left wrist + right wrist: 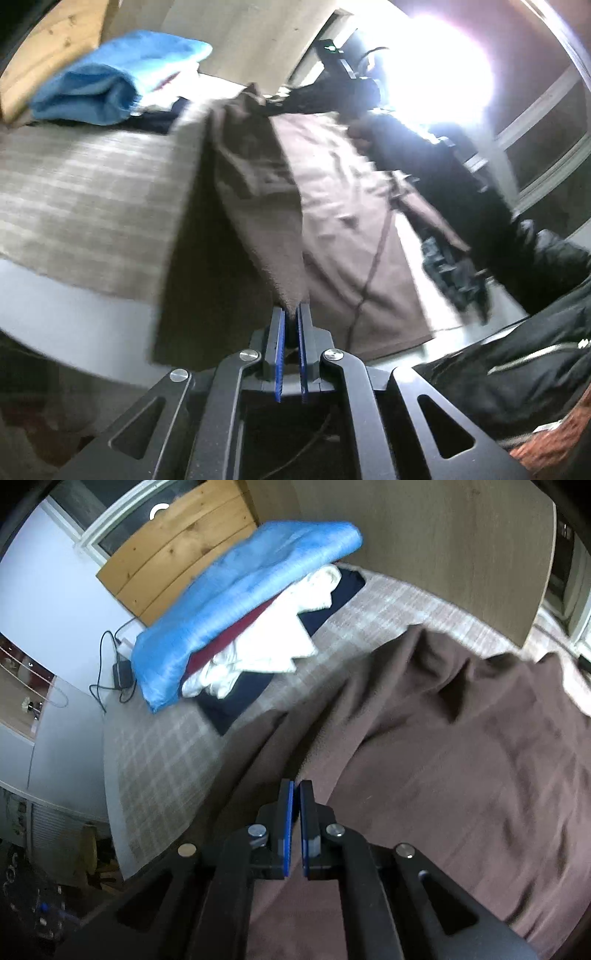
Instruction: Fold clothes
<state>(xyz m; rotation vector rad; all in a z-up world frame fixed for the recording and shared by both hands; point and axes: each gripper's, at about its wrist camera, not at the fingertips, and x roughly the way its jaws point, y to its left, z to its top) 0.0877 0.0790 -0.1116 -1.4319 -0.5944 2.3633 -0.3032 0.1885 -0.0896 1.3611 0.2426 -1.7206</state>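
Left gripper (pixel 291 314): jaws drawn nearly together on an edge of the brown garment (pixel 332 206), which rises from the fingertips and hangs ahead of them as a lifted sheet. The far end of that sheet reaches up to the right gripper (pixel 332 85), seen dark and blurred ahead and above.

Right gripper (pixel 296 794): jaws all but closed. Brown cloth (pixel 461 738) lies directly under and ahead of the fingertips, but whether a fold is pinched between the pads cannot be told from this view.

Surroundings: ahead and to the left of both grippers sits a stack of folded clothes (pixel 236 602), blue on top, on a checked cloth (pixel 155 753) covering the desk (pixel 110 738).

Assessment: the step in hand appears to be lifting the brown garment by two points to spread it before a fold. The next move calls for both grips keeping tension, then laying the cloth flat on the checked surface, clear of the stack.
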